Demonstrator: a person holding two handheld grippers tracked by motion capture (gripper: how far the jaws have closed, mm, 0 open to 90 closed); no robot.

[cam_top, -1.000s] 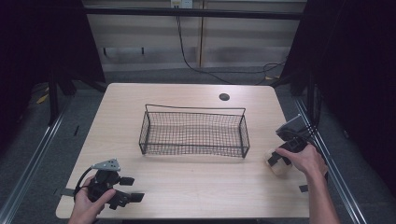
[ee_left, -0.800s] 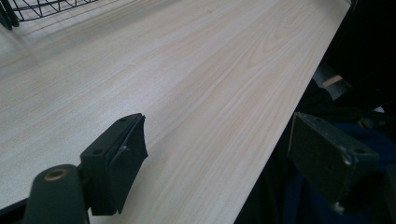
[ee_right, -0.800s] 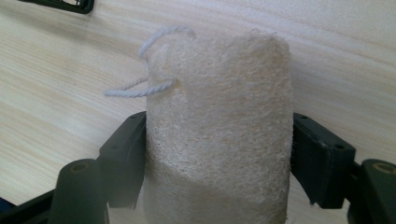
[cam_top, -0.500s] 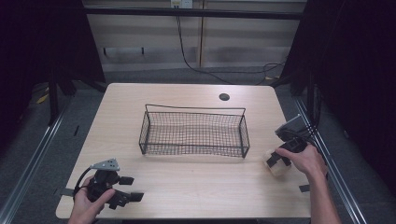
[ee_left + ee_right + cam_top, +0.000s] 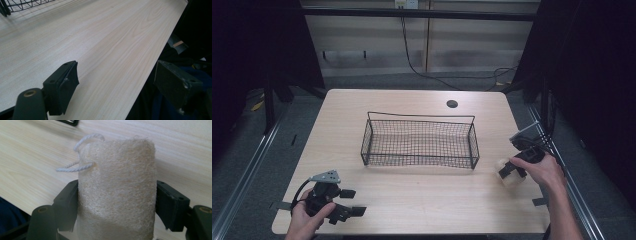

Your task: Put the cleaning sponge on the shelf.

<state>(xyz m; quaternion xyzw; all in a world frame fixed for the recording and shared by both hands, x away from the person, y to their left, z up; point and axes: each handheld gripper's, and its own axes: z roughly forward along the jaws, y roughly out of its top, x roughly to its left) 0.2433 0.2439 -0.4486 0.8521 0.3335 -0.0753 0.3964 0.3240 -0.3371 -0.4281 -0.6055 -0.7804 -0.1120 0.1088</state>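
Observation:
A pale, fibrous loofah (image 5: 117, 187) with a white cord loop stands on the table near its right edge, small in the high view (image 5: 505, 174). My right gripper (image 5: 116, 205) has both black pads pressed against its sides; the jaws have just been closing with the loofah between them. In the high view the right gripper (image 5: 512, 170) lies low under a hand. My left gripper (image 5: 351, 202) rests at the table's front left corner, open and holding nothing. In the left gripper view (image 5: 125, 85) one jaw is over the wood and the other hangs past the table edge.
A black wire basket (image 5: 419, 117) sits in the middle of the table, its corner showing far off in the left gripper view (image 5: 25, 5). A round cable hole (image 5: 452, 104) lies at the back. A black tape mark (image 5: 539, 201) sits near the right front edge.

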